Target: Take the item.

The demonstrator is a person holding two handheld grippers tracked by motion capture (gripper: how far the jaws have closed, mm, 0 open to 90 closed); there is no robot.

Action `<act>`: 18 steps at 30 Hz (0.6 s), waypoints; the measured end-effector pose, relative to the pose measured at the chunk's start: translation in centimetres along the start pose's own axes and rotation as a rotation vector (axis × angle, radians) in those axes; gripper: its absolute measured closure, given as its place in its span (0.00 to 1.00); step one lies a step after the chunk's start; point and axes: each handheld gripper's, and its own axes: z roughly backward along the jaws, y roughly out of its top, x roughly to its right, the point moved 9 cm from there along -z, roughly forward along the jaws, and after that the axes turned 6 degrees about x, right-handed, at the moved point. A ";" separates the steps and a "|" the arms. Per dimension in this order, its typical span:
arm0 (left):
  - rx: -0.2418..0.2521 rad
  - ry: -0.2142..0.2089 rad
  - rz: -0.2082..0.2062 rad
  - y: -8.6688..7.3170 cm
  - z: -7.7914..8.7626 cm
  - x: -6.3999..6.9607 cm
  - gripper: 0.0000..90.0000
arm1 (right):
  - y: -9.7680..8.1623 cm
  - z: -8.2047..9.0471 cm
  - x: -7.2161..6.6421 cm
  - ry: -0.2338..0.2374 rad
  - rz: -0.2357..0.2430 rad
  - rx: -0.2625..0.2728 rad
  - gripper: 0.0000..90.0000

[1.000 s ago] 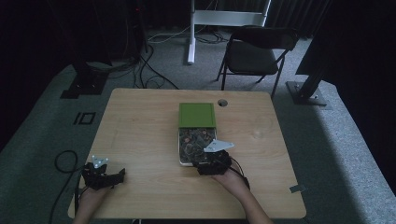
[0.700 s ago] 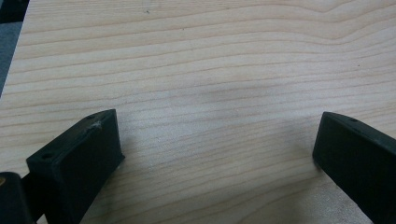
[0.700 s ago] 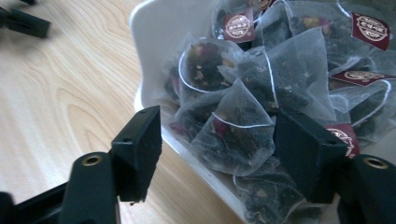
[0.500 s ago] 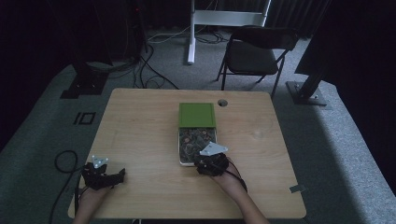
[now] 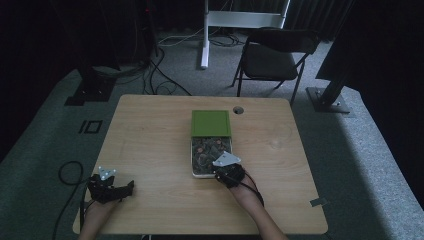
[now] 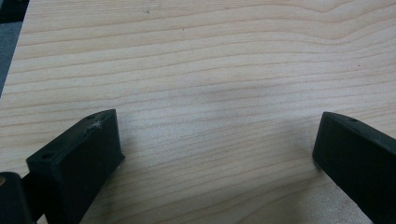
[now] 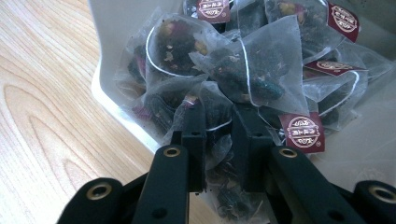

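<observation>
At the table's seven o'clock corner the left gripper rests with jaws wide apart over bare wood. Toward five o'clock of centre, the right gripper has just been closing and pinches a tea bag at the near end of the white box. The green lid lies beyond at twelve o'clock.

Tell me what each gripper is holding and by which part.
The right gripper, whose fingers have just been closing, pinches a tea bag in the box by its lower mesh corner. The left gripper holds nothing.
</observation>
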 end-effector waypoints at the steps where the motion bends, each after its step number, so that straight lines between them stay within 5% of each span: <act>1: 0.001 0.000 0.001 0.0 0.0 0.0 0.02 | 0.1 0.1 0.0 0.002 -0.008 0.003 0.88; 3: 0.000 0.000 0.001 0.0 0.0 0.0 0.02 | 0.3 0.3 0.2 -0.006 -0.011 0.015 1.00; 18: 0.000 0.000 0.000 0.0 0.0 0.0 0.02 | 1.8 2.1 0.2 0.040 -0.026 0.073 1.00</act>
